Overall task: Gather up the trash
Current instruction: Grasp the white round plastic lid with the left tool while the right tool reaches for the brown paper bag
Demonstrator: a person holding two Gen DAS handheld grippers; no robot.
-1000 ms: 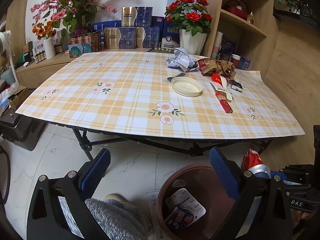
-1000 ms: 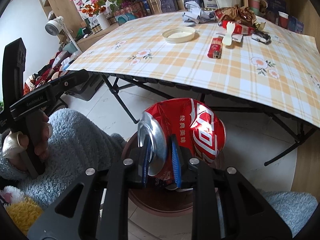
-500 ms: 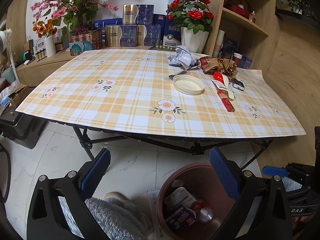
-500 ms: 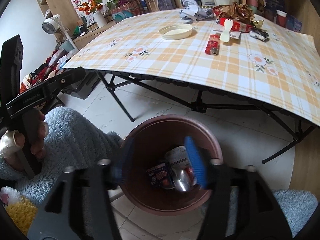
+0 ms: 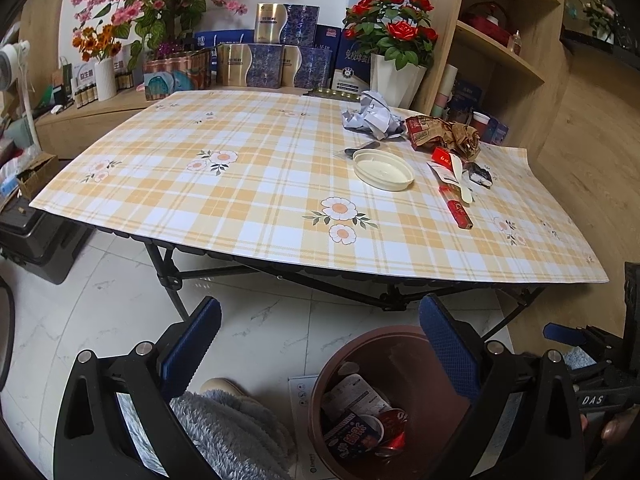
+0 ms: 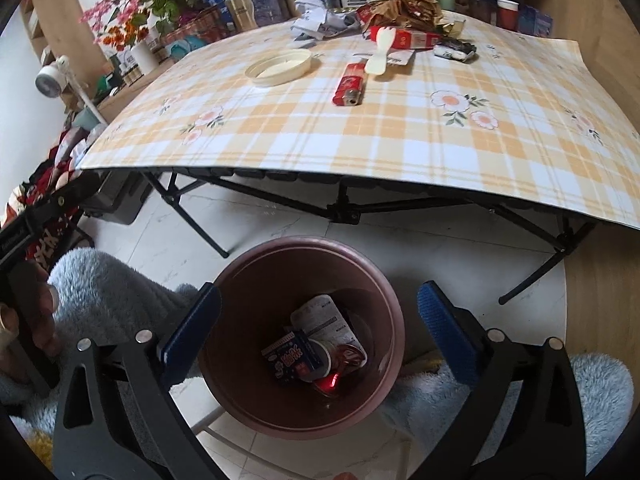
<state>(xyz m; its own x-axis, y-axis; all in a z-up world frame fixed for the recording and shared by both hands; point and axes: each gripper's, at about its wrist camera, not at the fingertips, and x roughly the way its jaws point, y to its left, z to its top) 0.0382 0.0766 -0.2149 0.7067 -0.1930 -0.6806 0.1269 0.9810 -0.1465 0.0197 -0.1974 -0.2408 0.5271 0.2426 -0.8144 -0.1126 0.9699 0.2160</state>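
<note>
A brown bin (image 6: 384,280) stands on the floor before the table, seen in the left wrist view as bin (image 5: 404,344). In it lie a crushed red can (image 6: 340,364), a wrapper and a cup. My right gripper (image 6: 318,320) hangs over the bin, its jaws opening wide with nothing between them. My left gripper (image 5: 320,332) is open and empty, left of the bin. On the plaid table (image 5: 248,188) lie a cream lid (image 5: 383,169), red lighter (image 5: 456,207), white spork (image 5: 460,176), crumpled paper (image 5: 372,114) and brown wrapper (image 5: 444,134).
Flower vases (image 5: 396,76), boxes (image 5: 276,64) and shelves (image 5: 504,52) stand behind the table. Black folding legs (image 6: 344,208) run under it. A person's fluffy sleeves (image 6: 104,292) and a slipper (image 5: 224,388) sit near the bin. A dark case (image 5: 36,240) stands at floor left.
The right gripper let go of the red can, which dropped into the bin, and its jaws spread wide. The left gripper stayed put.
</note>
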